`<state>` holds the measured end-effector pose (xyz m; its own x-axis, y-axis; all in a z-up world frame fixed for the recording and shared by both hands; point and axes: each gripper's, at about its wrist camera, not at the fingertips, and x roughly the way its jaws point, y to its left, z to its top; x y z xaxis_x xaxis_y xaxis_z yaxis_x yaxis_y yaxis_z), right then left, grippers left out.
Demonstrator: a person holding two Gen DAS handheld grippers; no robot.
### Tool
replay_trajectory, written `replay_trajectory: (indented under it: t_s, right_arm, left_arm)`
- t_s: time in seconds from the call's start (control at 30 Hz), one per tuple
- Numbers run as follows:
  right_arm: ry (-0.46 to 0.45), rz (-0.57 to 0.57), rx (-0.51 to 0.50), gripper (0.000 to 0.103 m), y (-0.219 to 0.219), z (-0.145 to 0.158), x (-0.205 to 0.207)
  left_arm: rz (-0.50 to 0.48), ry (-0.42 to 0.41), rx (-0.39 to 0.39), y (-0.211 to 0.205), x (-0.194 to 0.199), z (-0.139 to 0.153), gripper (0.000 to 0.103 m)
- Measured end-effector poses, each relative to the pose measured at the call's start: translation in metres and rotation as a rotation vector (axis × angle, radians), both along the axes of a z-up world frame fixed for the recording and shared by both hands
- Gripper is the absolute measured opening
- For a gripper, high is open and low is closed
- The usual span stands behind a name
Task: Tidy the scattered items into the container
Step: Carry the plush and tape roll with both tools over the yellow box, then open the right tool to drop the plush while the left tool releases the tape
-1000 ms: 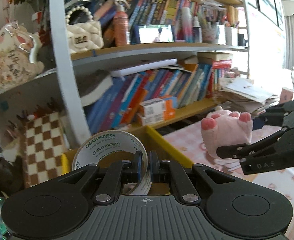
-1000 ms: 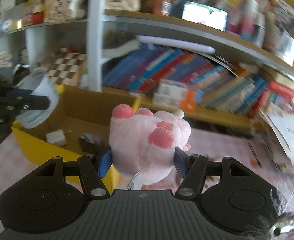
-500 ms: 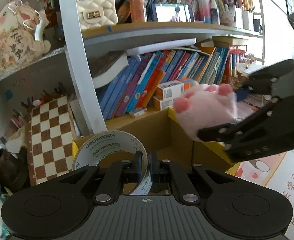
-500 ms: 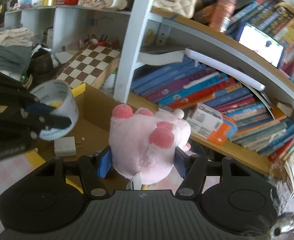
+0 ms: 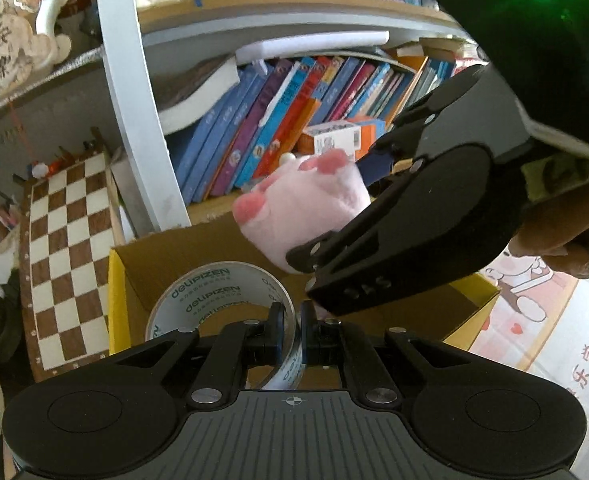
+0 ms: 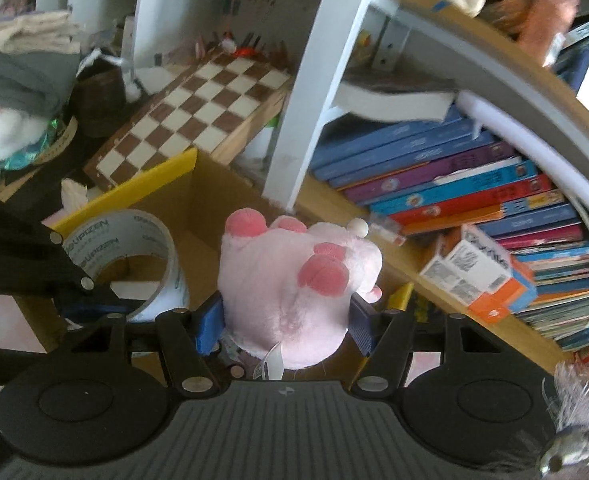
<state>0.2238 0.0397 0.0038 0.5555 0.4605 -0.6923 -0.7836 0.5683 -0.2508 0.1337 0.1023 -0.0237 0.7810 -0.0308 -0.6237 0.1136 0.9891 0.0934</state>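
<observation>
While the chessboard (image 5: 64, 256) leans at the far left of the left wrist view, against the shelving, a cardboard box (image 5: 182, 246) with yellow flap edges sits open just to its right, below the white shelf post (image 5: 134, 92). Over the near left part of that box, the left gripper (image 5: 292, 322) has its fingers drawn almost together, pinching the wall of a tape roll (image 5: 214, 292) printed with green lettering; the roll stands on edge, its hoop rising to the left of the fingers. Behind it, a row of books (image 5: 294, 120) fills the lower shelf, with an orange and white carton (image 5: 338, 138) resting at their right end. To the right, above the box, a pink plush paw (image 5: 302, 208) hangs in the right gripper, whose dark body fills the right side of this view. At the far right lies a pink patterned tablecloth (image 5: 542, 344).

Seen from the right wrist, the tape roll (image 6: 134, 256) hangs at the left over the box (image 6: 174, 196), near the plush. In the middle, the right gripper (image 6: 284, 322) stands partly open, its blue pads (image 6: 210, 322) pressed against either side of the plush paw (image 6: 290, 288), pink toe pads pointing away. Farther right are the books (image 6: 474, 184) and the carton (image 6: 478, 272).
</observation>
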Motion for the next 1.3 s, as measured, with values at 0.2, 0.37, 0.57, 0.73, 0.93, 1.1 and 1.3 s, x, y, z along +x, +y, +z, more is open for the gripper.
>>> replay_trajectory:
  t_s: [0.2,0.37,0.57,0.73,0.93,1.1,1.3]
  right_arm:
    - [0.044,0.015,-0.069,0.061,0.013,-0.024,0.015]
    - [0.06,0.032,-0.109,0.061,0.023,-0.037,0.025]
    - [0.075,0.034,-0.134,0.061,0.028,-0.045,0.036]
    - [0.088,0.056,-0.146,0.062,0.032,-0.046,0.037]
    - [0.102,0.083,-0.128,0.062,0.036,-0.045,0.037]
    - [0.103,0.095,-0.106,0.063,0.042,-0.042,0.034]
    - [0.079,0.117,-0.057,0.072,0.047,-0.03,0.031]
  left_arm:
    - [-0.007,0.048,-0.013,0.004,0.006,-0.01,0.007]
    - [-0.006,0.085,-0.051,0.01,0.009,-0.016,0.01]
    - [0.018,0.094,-0.077,0.015,0.008,-0.015,0.015]
    - [0.037,0.074,-0.07,0.014,0.001,-0.011,0.027]
    - [0.055,0.038,-0.051,0.011,-0.008,-0.003,0.065]
    - [0.061,0.023,-0.052,0.01,-0.013,0.0,0.066]
    - [0.058,0.021,-0.059,0.009,-0.014,0.001,0.066]
